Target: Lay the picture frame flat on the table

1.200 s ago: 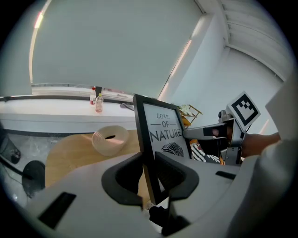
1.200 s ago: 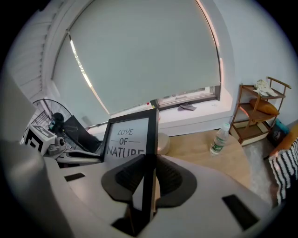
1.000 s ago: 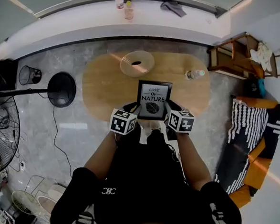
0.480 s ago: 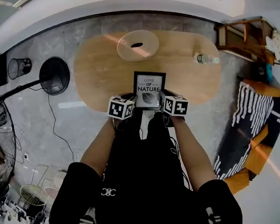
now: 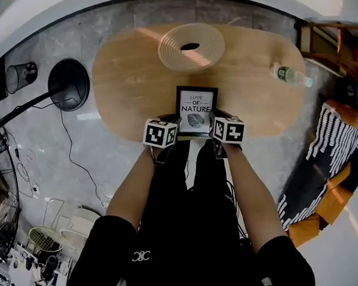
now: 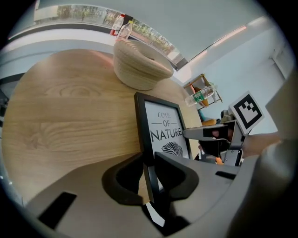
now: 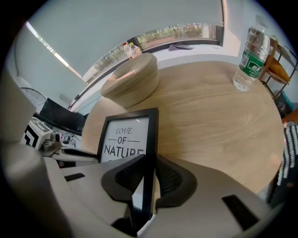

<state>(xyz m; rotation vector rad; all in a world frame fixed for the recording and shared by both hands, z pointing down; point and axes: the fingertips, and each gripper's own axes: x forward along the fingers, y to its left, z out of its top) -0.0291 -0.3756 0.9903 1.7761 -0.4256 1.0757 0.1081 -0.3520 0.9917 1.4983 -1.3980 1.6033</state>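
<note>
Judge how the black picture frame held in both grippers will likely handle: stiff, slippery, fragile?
Probably stiff: the picture frame shows no bend where the left gripper and right gripper pinch its side edges. Those thin, smooth edges might pivot or slip in the jaws. If glazed, a hard landing on the table could crack it.
</note>
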